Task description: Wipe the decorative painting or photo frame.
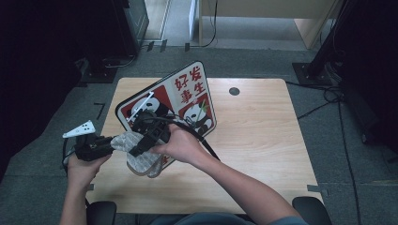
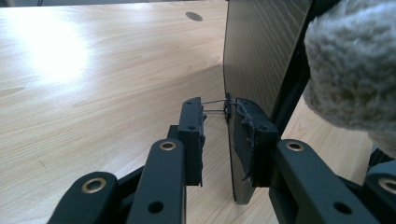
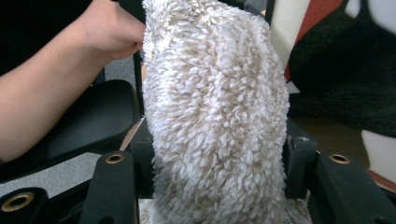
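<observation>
Two pairs of jaws are at work near the front left corner of the tabletop (image 1: 253, 140). The right gripper (image 3: 217, 163) has its jaws closed tight on a fluffy off-white cloth (image 3: 215, 107), which bulges up between them and hangs below the hand in the high view. The left gripper (image 2: 219, 135) has its jaws nearly closed on the thin lower edge of a panda board (image 2: 261, 51), one pad lying against its dark back face and a visible gap on the other side, so the board stands tilted on its edge. As I read it, the work is wiping the board: its printed face lies just beyond the cloth, its long axis running from the front left corner toward the tabletop's middle, and the right hand (image 1: 180, 145) is the nearer one. Red characters on the face (image 1: 190, 84) read 好发事生, beside panda drawings.
</observation>
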Demonstrator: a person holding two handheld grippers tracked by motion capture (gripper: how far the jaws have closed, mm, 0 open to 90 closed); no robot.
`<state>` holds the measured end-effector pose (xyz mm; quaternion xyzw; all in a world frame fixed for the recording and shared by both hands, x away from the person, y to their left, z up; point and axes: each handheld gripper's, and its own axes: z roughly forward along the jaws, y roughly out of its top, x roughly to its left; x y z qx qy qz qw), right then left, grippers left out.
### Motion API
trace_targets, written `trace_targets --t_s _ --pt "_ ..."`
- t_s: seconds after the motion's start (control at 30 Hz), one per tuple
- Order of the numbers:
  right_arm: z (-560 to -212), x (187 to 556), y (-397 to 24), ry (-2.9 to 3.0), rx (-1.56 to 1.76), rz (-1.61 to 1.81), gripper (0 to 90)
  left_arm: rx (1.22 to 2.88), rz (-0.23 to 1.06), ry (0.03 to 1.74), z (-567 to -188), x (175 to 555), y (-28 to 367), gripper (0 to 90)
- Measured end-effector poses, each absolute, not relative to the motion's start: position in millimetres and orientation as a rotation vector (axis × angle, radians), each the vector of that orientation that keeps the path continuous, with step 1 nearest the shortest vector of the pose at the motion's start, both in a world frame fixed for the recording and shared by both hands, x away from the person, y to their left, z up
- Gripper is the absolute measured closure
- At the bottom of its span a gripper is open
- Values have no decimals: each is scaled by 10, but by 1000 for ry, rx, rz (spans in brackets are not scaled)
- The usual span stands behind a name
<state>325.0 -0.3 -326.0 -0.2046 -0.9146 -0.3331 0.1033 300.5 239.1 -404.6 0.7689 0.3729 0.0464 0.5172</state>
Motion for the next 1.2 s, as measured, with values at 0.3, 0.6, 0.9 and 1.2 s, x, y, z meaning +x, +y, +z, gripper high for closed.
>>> trace_targets --t_s 0.3,0.6,0.9,1.2 --pt "-3139 3275 12 -2701 -604 -988 460 1843 113 890 -4042 3002 2384 729" --pt "-3043 3299 27 -2709 -600 -994 460 1842 110 882 -4039 3000 2371 729" --pt "-2952 3316 48 -2703 -599 -1011 459 1840 99 869 -4037 3007 2326 729" --pt "-2895 3340 28 -2700 -601 -1012 460 1840 90 856 -4042 3016 2291 726"
